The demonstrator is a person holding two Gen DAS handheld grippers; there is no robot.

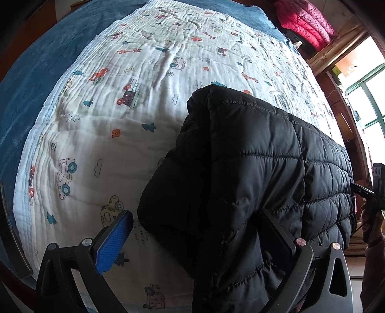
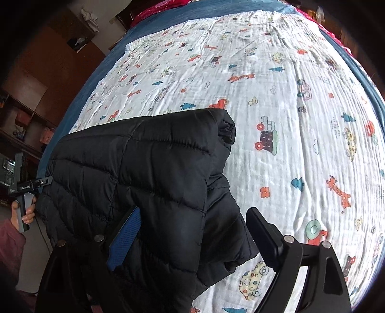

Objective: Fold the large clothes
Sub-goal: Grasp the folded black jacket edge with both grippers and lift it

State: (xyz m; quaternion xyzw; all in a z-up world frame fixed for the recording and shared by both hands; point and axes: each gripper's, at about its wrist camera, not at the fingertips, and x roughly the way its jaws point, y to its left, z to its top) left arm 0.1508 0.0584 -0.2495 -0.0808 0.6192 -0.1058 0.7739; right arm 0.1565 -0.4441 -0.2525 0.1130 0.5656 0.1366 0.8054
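Note:
A black quilted puffer jacket [image 1: 252,168] hangs folded over, held up above the bed between both grippers; it also shows in the right wrist view [image 2: 149,173]. My left gripper [image 1: 195,240] has its jaws spread wide, blue pad [image 1: 113,243] at the left, the jacket's edge draped over the right finger [image 1: 279,236]. My right gripper [image 2: 195,238] is also spread wide, the jacket lying over its blue-padded left finger [image 2: 125,238]. Each gripper shows at the other view's edge: the right one [image 1: 370,192], the left one [image 2: 26,187].
A white quilt [image 1: 134,101] with printed cars and trees covers the bed, over a blue blanket [image 1: 36,79]. A pink quilted cover [image 1: 303,21] lies at the far right. Wooden shelves [image 2: 21,125] stand left. A window [image 1: 368,96] is at the right.

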